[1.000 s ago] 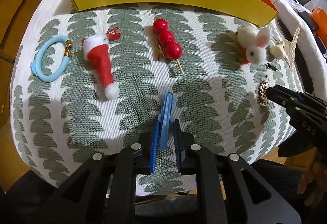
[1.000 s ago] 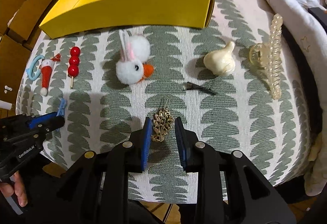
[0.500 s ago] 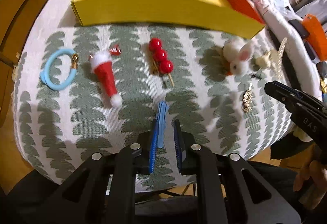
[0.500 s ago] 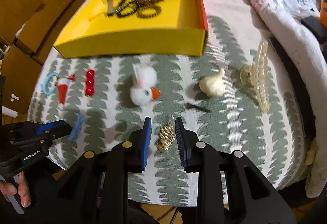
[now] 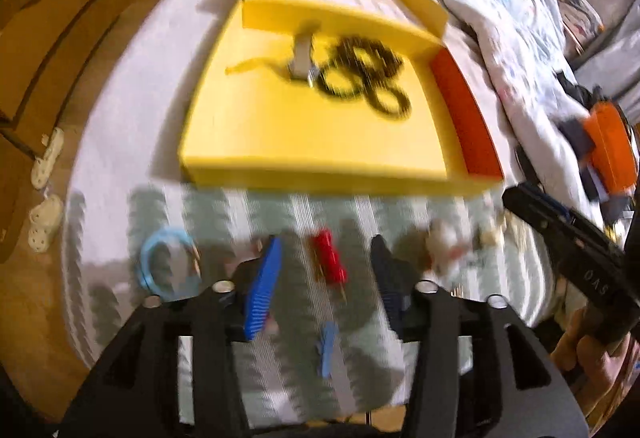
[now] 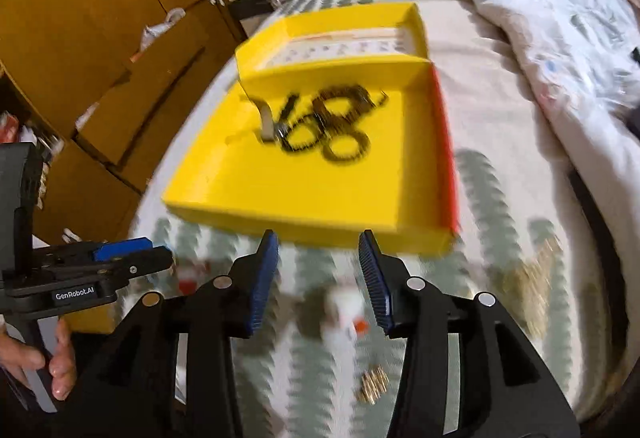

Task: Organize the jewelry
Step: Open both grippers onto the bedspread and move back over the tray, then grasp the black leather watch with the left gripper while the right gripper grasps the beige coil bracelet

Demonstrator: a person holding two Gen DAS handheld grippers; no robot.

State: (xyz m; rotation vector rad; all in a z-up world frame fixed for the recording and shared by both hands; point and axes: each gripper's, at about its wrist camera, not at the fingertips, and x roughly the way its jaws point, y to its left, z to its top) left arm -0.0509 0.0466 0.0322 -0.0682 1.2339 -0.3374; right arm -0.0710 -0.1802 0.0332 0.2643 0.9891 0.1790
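Both views are blurred by motion. My left gripper [image 5: 324,278] hangs over the patterned cloth, its jaws opening with nothing between them. A blue hair clip [image 5: 328,348] lies on the cloth below it, and a red berry pin [image 5: 330,262] lies just beyond. My right gripper [image 6: 319,270] is also opening and holds nothing. A gold clip [image 6: 374,384] lies on the cloth under it, near a white bunny pom [image 6: 344,312]. Ahead sits the yellow box [image 6: 224,198] with dark bead bracelets [image 6: 332,126] inside.
A light blue hair tie [image 5: 164,262] lies at the left of the cloth [image 5: 280,222]. A pale claw clip [image 6: 532,278] lies at the right. A quilt [image 6: 540,18] is piled beyond, with wooden cabinets [image 6: 80,18] to the left. An orange object [image 5: 608,150] lies on the quilt.
Both grippers have risen and tipped toward the yellow box, and their jaws have spread. The blue clip and the gold clip, earlier between the jaws, now lie free on the cloth.
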